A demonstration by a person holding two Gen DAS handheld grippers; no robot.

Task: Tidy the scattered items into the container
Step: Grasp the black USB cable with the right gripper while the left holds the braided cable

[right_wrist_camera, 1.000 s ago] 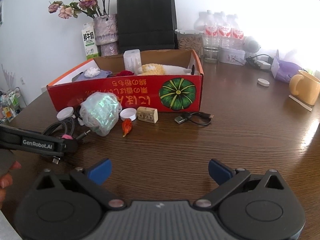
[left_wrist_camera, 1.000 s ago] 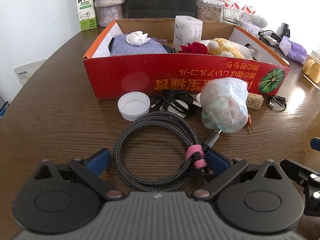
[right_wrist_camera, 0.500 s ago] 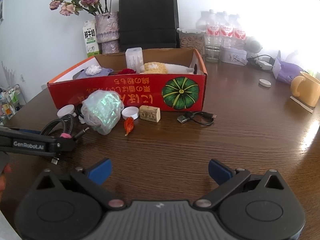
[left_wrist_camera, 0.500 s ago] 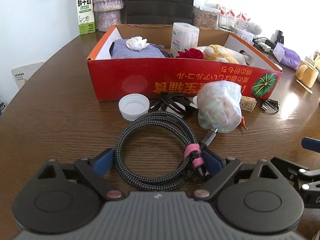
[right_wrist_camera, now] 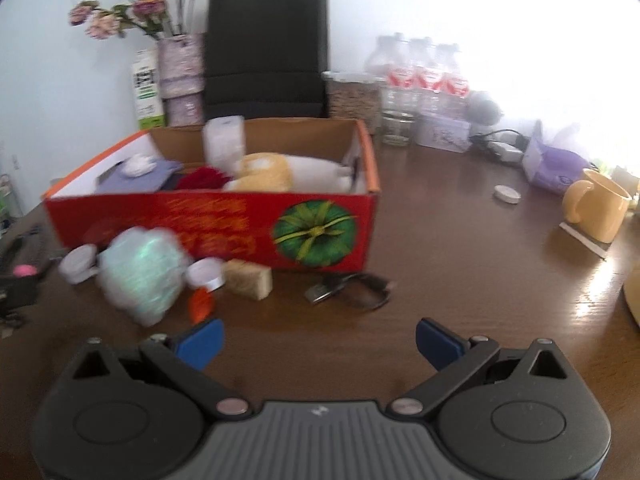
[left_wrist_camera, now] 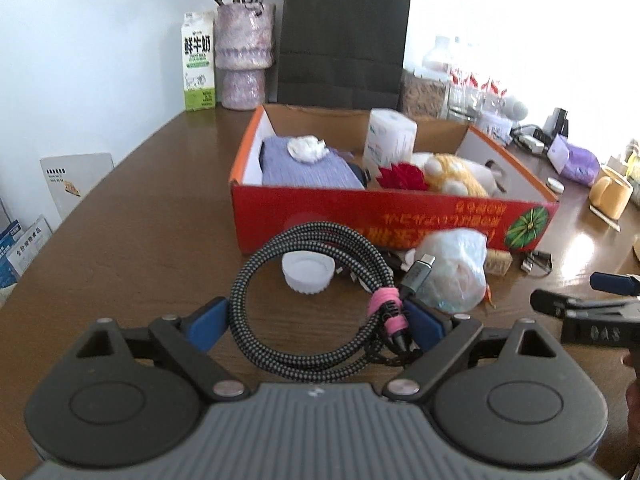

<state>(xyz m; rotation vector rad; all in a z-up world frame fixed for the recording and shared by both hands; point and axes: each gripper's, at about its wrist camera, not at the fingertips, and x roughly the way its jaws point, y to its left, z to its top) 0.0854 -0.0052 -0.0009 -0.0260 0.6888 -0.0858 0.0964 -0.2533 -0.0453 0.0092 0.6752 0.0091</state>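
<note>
My left gripper (left_wrist_camera: 316,322) is shut on a coiled black-and-grey braided cable (left_wrist_camera: 240,296) with a pink tie, held just above the table and tilted up in front. The red cardboard box (left_wrist_camera: 360,212) stands ahead and holds a purple cloth, a paper roll, a red flower and a plush toy. A white cap (left_wrist_camera: 308,272), a crumpled plastic bag (right_wrist_camera: 140,272), a small wooden block (right_wrist_camera: 248,280), an orange scrap (right_wrist_camera: 200,306) and a black USB cable (right_wrist_camera: 352,288) lie in front of the box (right_wrist_camera: 200,216). My right gripper (right_wrist_camera: 319,340) is open above the bare table with nothing between its fingers.
A yellow mug (right_wrist_camera: 596,212), a purple tissue pack (right_wrist_camera: 556,168) and a small white lid (right_wrist_camera: 506,194) sit on the right. Behind the box stand a black paper bag (left_wrist_camera: 344,40), a flower vase (left_wrist_camera: 244,60), a milk carton (left_wrist_camera: 198,60) and water bottles (right_wrist_camera: 420,80).
The left jaws closed a little onto the coiled cable and lifted it off the table. The right gripper moved closer to the box's right end.
</note>
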